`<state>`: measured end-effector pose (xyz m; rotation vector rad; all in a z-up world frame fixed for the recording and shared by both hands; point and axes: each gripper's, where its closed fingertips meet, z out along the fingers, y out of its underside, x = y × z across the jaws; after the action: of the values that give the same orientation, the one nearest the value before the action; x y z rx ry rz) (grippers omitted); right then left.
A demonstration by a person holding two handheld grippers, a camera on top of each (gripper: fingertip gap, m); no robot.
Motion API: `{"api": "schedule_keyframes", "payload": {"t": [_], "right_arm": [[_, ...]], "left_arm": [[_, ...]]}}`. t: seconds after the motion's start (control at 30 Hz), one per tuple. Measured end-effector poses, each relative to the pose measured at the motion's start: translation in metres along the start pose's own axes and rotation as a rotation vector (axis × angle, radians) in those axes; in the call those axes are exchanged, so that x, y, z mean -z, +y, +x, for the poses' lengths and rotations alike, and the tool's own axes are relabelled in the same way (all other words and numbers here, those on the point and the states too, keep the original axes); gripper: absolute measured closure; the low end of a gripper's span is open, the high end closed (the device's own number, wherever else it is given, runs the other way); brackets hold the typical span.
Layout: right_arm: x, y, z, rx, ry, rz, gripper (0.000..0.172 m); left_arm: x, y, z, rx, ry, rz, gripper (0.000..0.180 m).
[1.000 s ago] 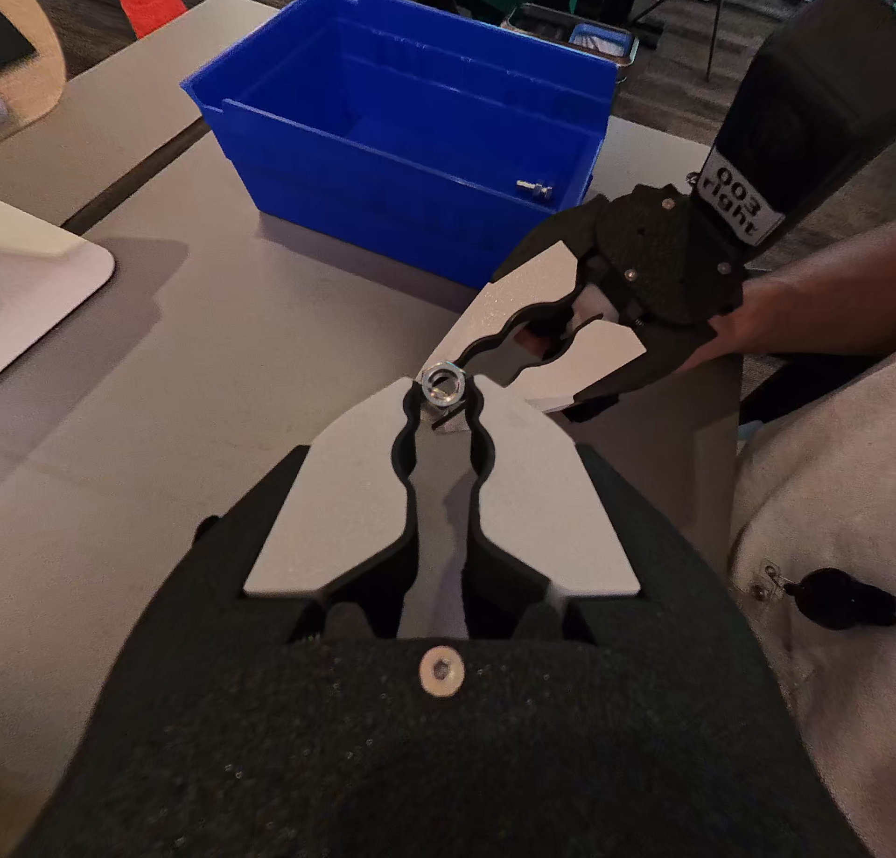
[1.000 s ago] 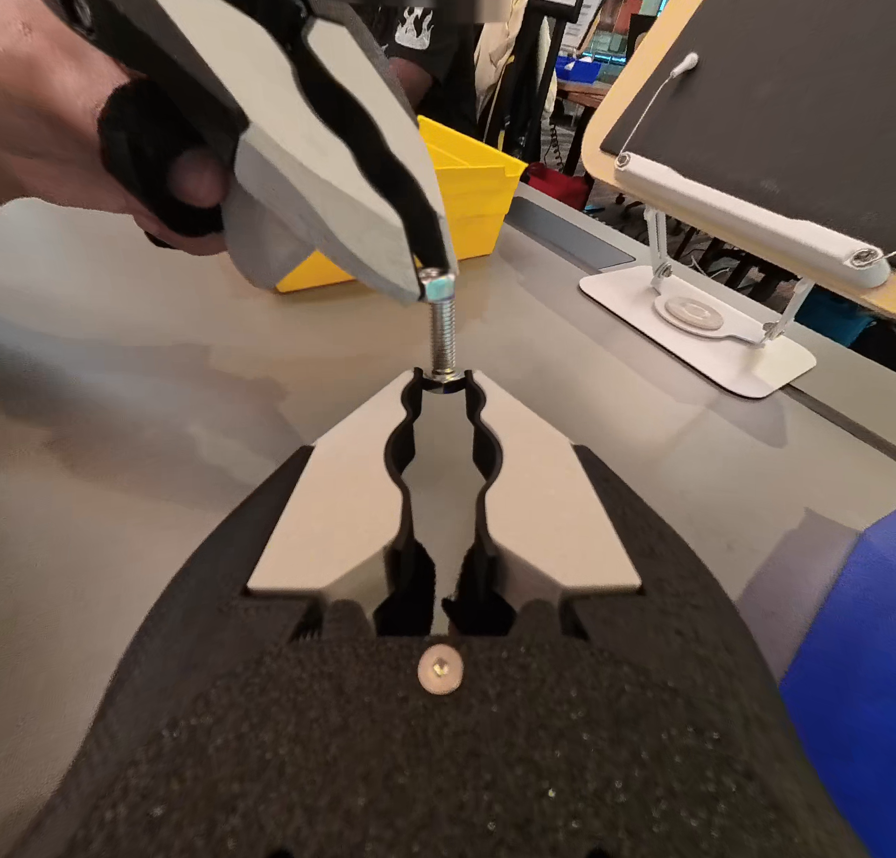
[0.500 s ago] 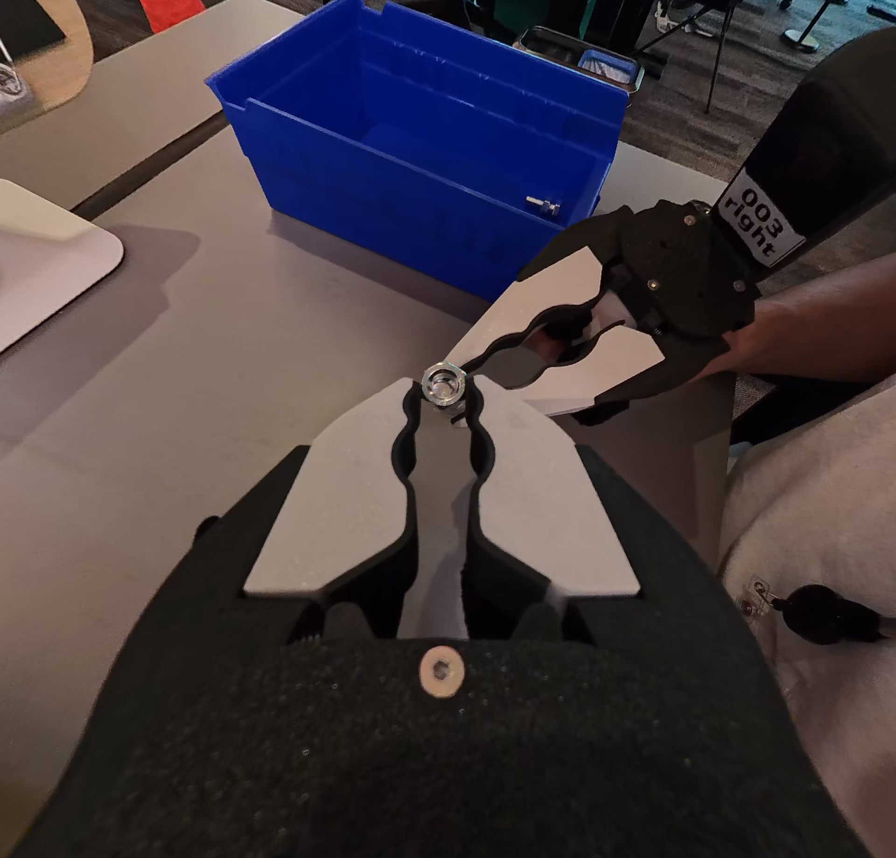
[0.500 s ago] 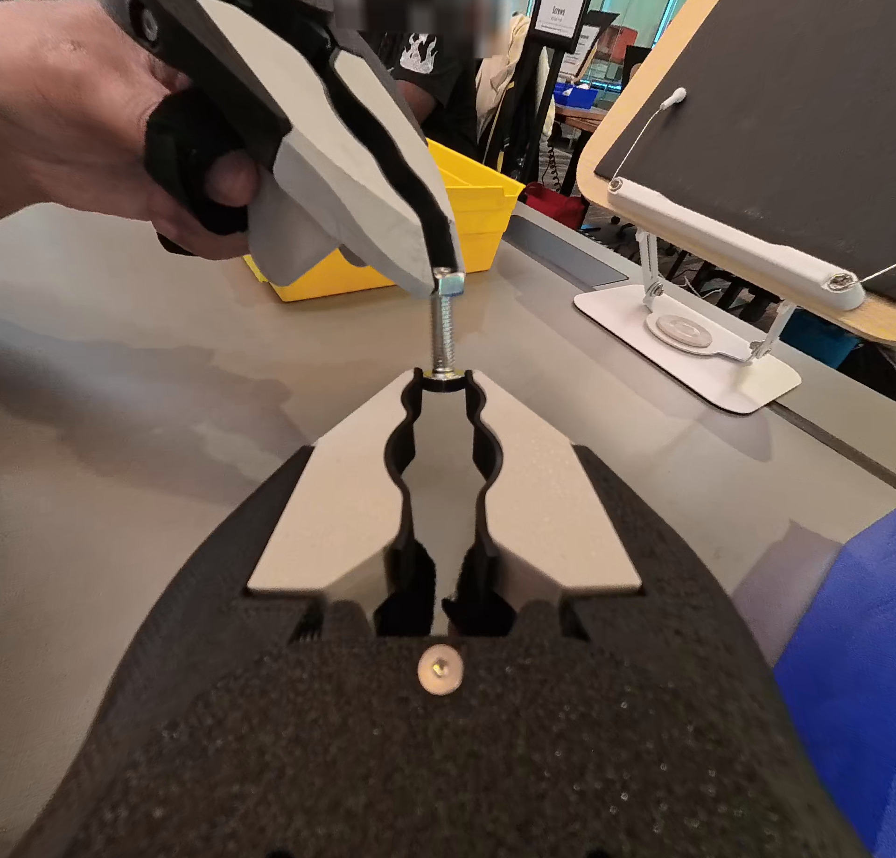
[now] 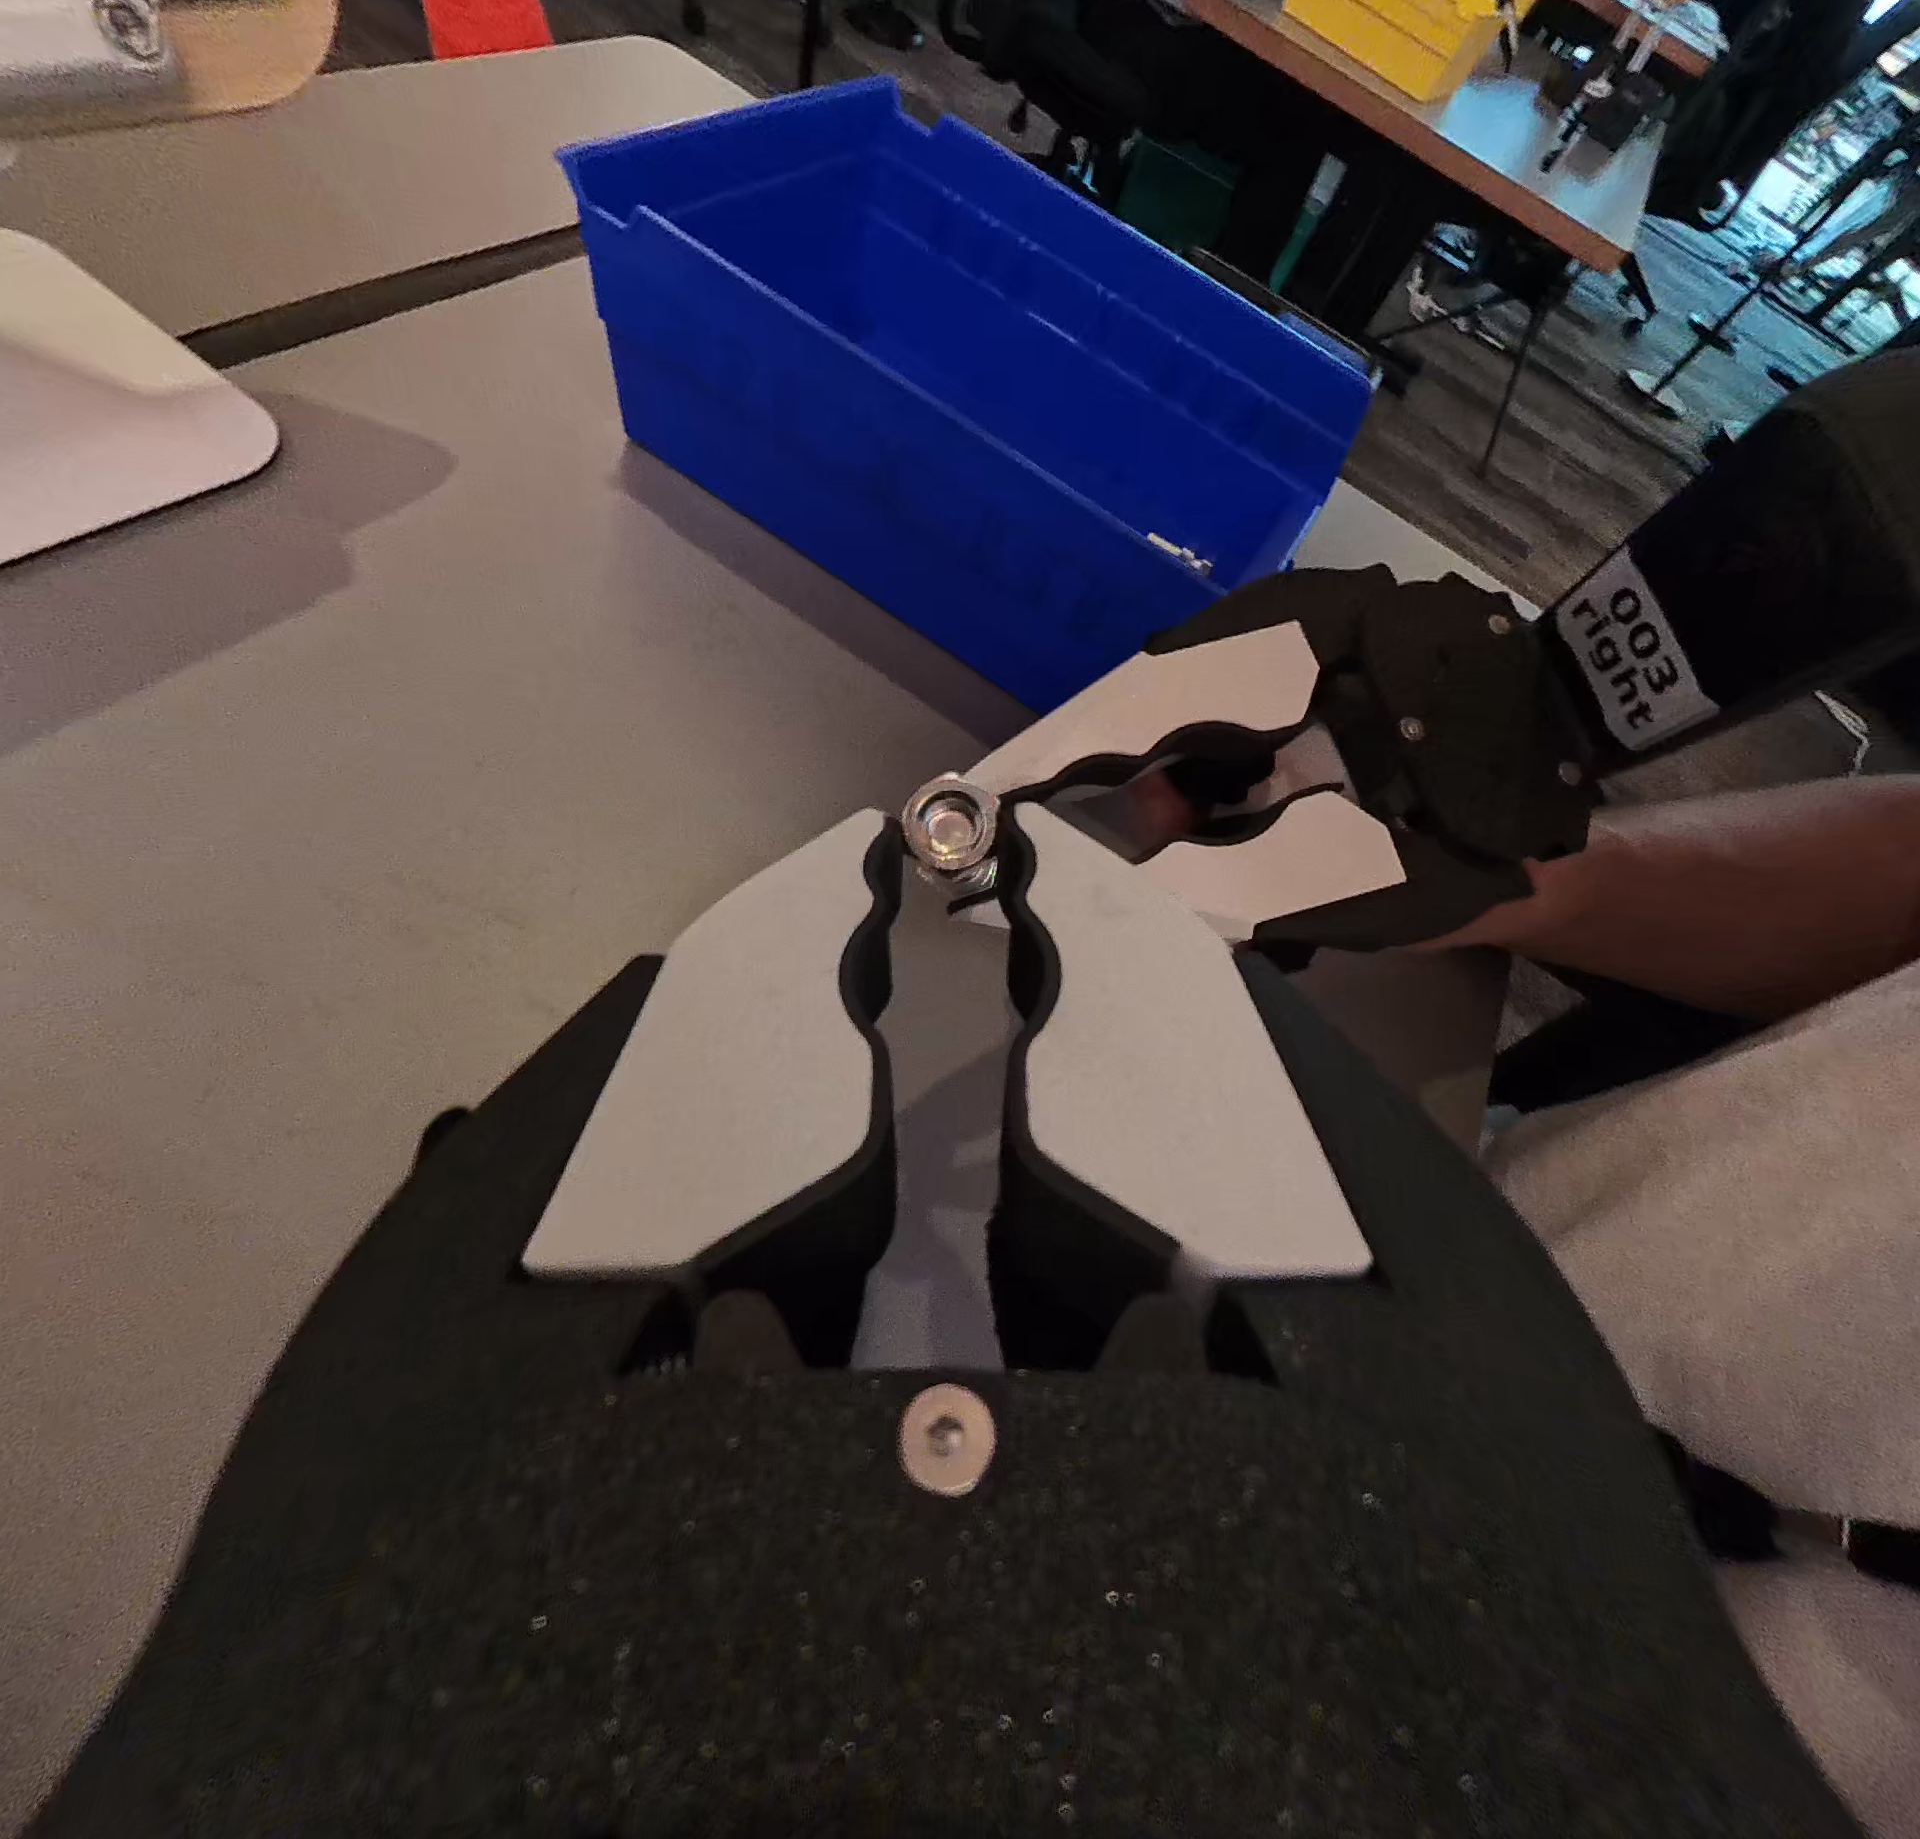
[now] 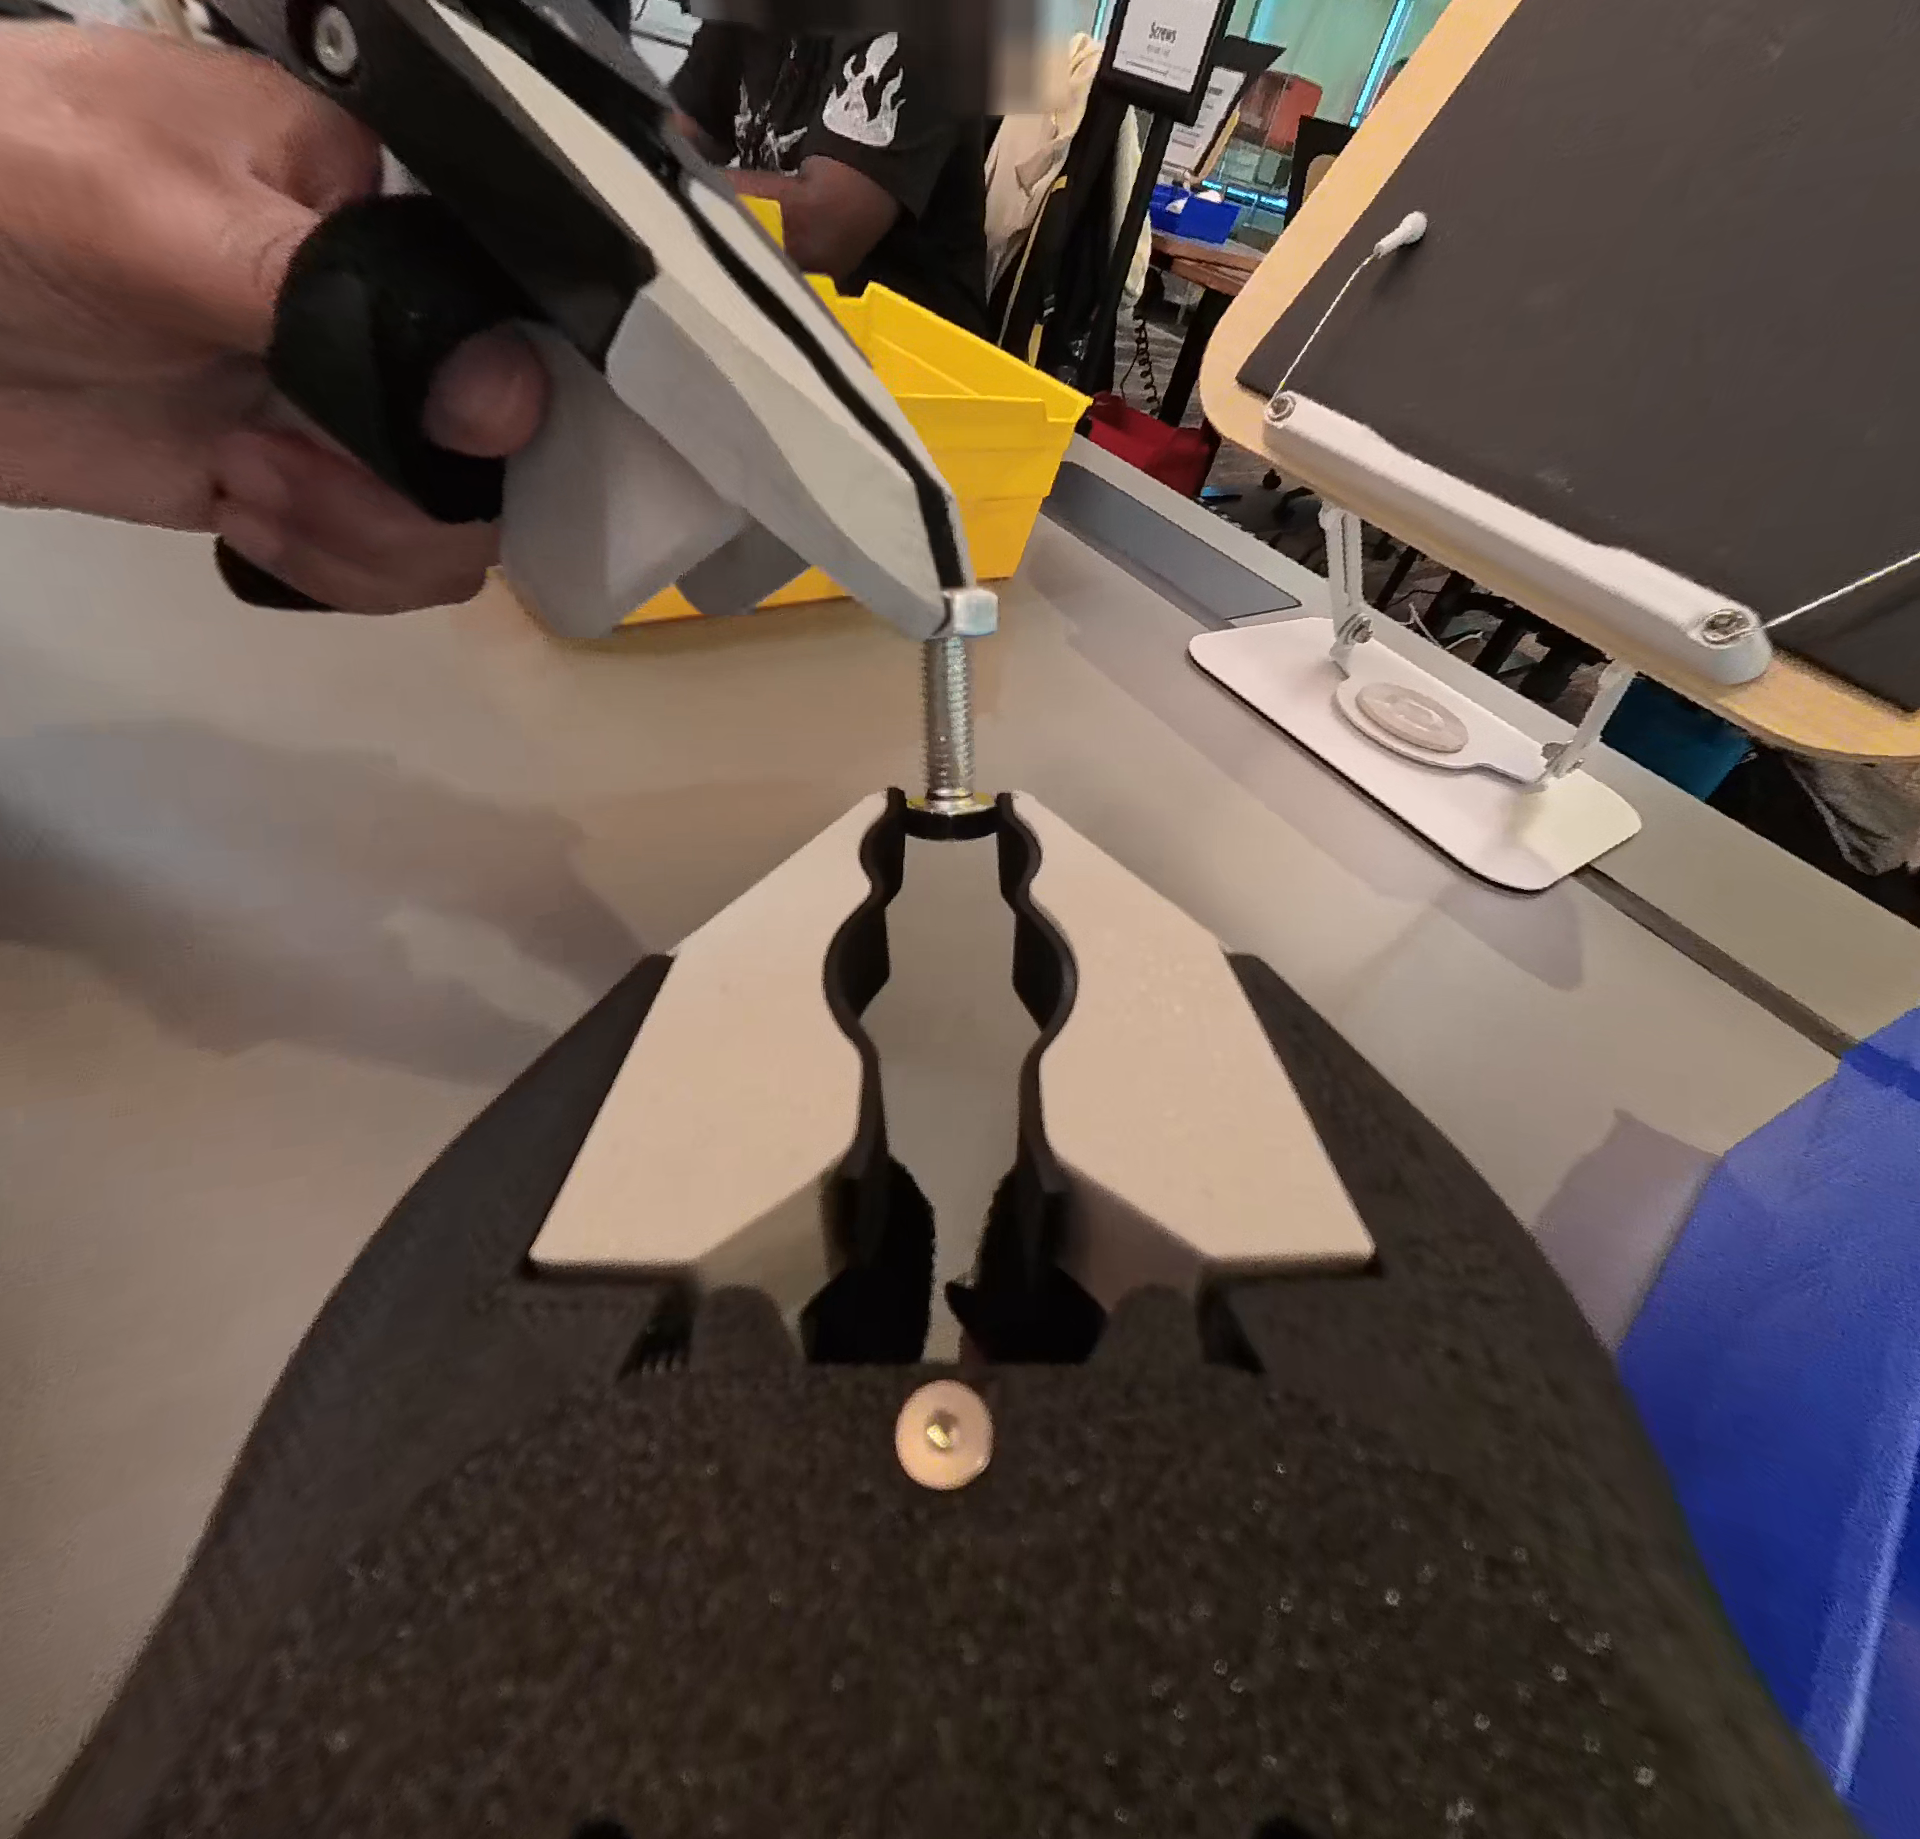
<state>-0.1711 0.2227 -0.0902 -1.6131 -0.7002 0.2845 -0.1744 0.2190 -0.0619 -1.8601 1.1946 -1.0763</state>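
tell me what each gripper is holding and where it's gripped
Left gripper clamps the nut at the top of an upright bolt. Right gripper clamps the bolt's head at the bottom.

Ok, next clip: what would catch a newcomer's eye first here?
Dead centre, the two grippers meet on one silver bolt held upright above the grey table. The left gripper pinches the nut at its top end and the right gripper pinches its bottom end. Behind them sits a bright blue bin, with a yellow bin beyond the left gripper.
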Motion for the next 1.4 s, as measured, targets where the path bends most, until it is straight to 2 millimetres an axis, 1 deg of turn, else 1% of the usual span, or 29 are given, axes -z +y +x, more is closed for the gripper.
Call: {"api": "schedule_keyframes", "payload": {"t": [0.2,0.3,0.4,0.47,0.57,0.77,0.9,0.97,1.13,1.2,1.27,1.4], "right_arm": [[-0.001,0.003,0.0,0.048,0.024,-0.029,0.155],[-0.002,0.006,-0.001,0.082,0.031,-0.046,0.155],[-0.002,0.006,-0.003,0.053,0.001,-0.045,0.155],[-0.002,0.006,-0.006,0.051,-0.021,-0.042,0.155],[-0.001,0.003,-0.014,0.017,-0.089,-0.023,0.155],[0.002,-0.009,-0.035,-0.07,-0.247,0.042,0.155],[0.006,-0.016,-0.051,-0.082,-0.337,0.074,0.155],[0.008,-0.019,-0.06,-0.098,-0.395,0.088,0.155],[0.019,-0.03,-0.076,-0.17,-0.548,0.155,0.154],[0.022,-0.032,-0.08,-0.186,-0.586,0.168,0.154],[0.023,-0.032,-0.08,-0.19,-0.59,0.173,0.155],[0.022,-0.031,-0.074,-0.185,-0.567,0.172,0.154]], "left_arm": [[-0.001,0.003,-0.001,0.052,-0.086,0.034,0.164],[-0.002,0.005,0.0,0.0,-0.131,0.02,0.164],[-0.001,0.006,0.002,-0.048,-0.153,0.007,0.164],[-0.001,0.008,0.004,-0.101,-0.137,-0.024,0.164],[0.004,0.01,0.011,-0.226,-0.052,-0.089,0.163],[0.022,0.015,0.022,-0.364,0.139,-0.233,0.163],[0.035,0.021,0.032,-0.576,0.295,-0.346,0.163],[0.042,0.026,0.036,-0.693,0.388,-0.415,0.163],[0.054,0.027,0.051,-0.861,0.66,-0.513,0.163],[0.057,0.028,0.055,-0.906,0.739,-0.549,0.163],[0.057,0.028,0.057,-0.935,0.774,-0.582,0.163],[0.052,0.025,0.054,-0.958,0.75,-0.592,0.16]]}}
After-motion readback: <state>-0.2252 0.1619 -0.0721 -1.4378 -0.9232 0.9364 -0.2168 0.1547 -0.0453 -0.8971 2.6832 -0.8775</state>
